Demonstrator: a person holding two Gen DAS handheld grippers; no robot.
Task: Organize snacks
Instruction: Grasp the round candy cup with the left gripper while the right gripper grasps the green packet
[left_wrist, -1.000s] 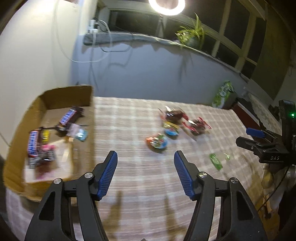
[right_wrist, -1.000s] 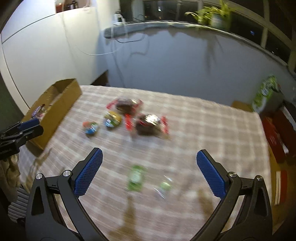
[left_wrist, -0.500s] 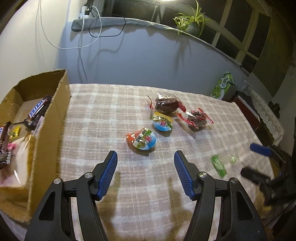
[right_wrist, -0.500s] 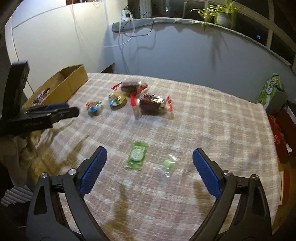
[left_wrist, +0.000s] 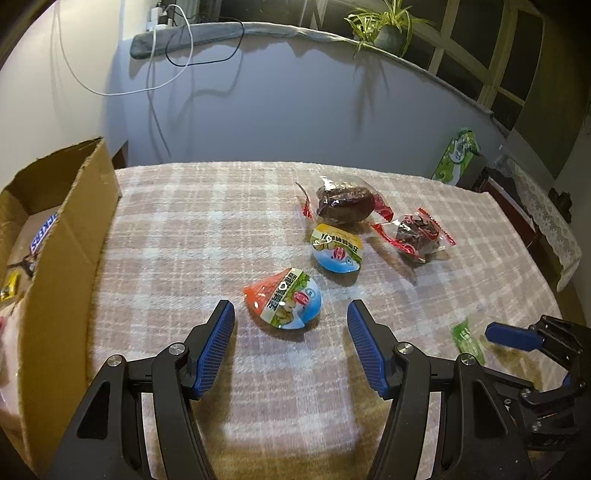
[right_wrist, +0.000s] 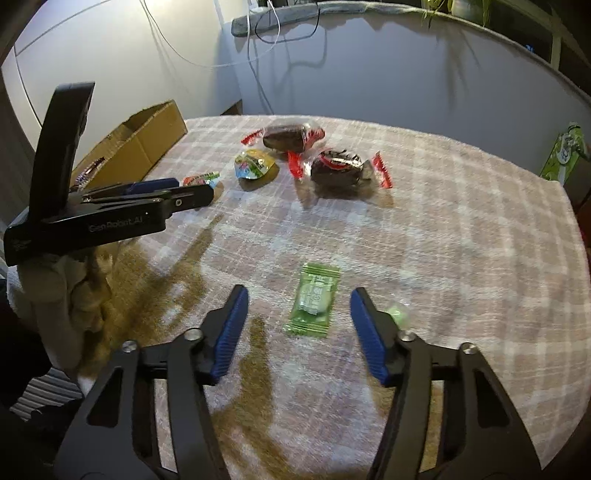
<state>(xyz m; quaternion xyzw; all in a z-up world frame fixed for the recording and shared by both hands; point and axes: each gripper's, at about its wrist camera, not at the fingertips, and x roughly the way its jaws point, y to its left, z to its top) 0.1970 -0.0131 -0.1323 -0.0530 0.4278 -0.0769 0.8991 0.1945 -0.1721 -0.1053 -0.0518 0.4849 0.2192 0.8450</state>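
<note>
left gripper (left_wrist: 291, 334): jaws spread wide, empty, low centre of left wrist view, lined up on orange-blue jelly cup (left_wrist: 283, 304)
right gripper (right_wrist: 298, 323): jaws apart, empty, straddling green sachet (right_wrist: 314, 300) at lower centre of right wrist view
jelly cup handling: looks light, stiff plastic shell, slick foil lid; pinch across the rounded sides, not the lid flap
yellow-blue jelly cup (left_wrist: 336, 247): centre frame, just beyond the first
green sachet handling: flat, thin, soft, probably slippery; take across short width at middle, press low to cloth
dark wrapped cakes (left_wrist: 344, 204): upper centre right, soft, crinkly, crushable
cardboard box (left_wrist: 70, 236): left edge, bars already inside
tablecloth (left_wrist: 192, 221): checked, soft
</note>
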